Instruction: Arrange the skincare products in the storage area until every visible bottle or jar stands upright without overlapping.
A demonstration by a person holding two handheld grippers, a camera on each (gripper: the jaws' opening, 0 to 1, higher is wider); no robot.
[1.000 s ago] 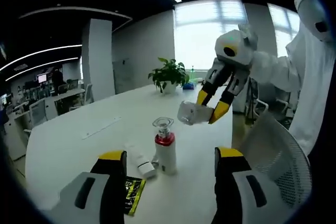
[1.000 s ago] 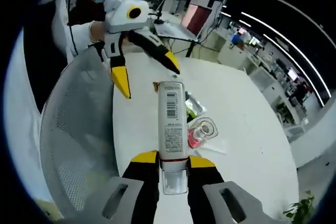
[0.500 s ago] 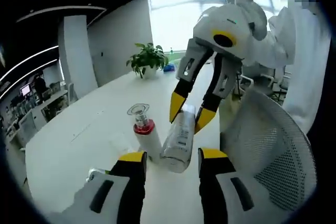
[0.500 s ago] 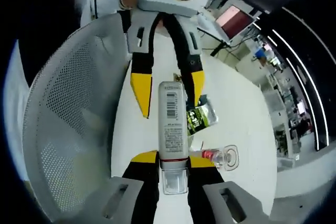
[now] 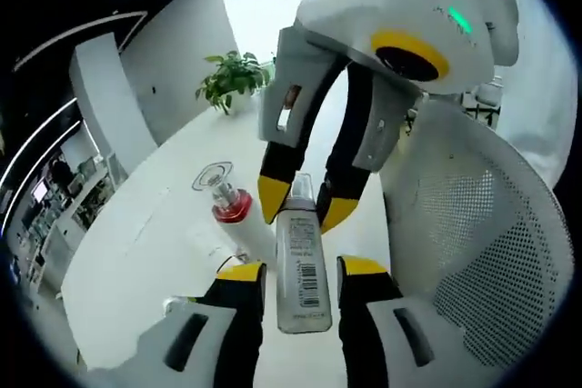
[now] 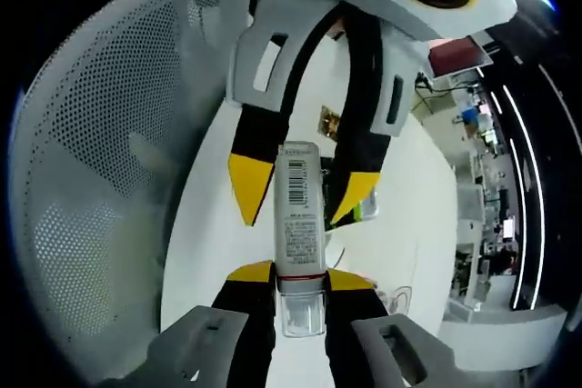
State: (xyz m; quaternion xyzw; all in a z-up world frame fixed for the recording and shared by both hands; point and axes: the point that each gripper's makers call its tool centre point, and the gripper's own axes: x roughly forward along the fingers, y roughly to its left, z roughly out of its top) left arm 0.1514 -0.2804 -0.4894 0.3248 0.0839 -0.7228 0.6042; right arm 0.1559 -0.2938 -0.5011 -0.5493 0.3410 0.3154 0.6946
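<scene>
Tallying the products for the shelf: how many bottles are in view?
2. A barcoded bottle is held in the right tongs, its base between the left tongs' jaws; a red-collared bottle stands on the white table. Others may be hidden.

White barcoded bottle (image 6: 297, 220), yellow-tipped black claws, red-collared bottle (image 5: 238, 215).

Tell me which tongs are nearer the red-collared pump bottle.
Left. The left tongs sit right beside the red-collared pump bottle; the right tongs, shut on the barcode bottle, hang just past it.

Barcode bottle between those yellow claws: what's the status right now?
Right gripper clamped on barcode bottle. Left gripper open, jaws flanking its base. Red-collared bottle upright on table.
</scene>
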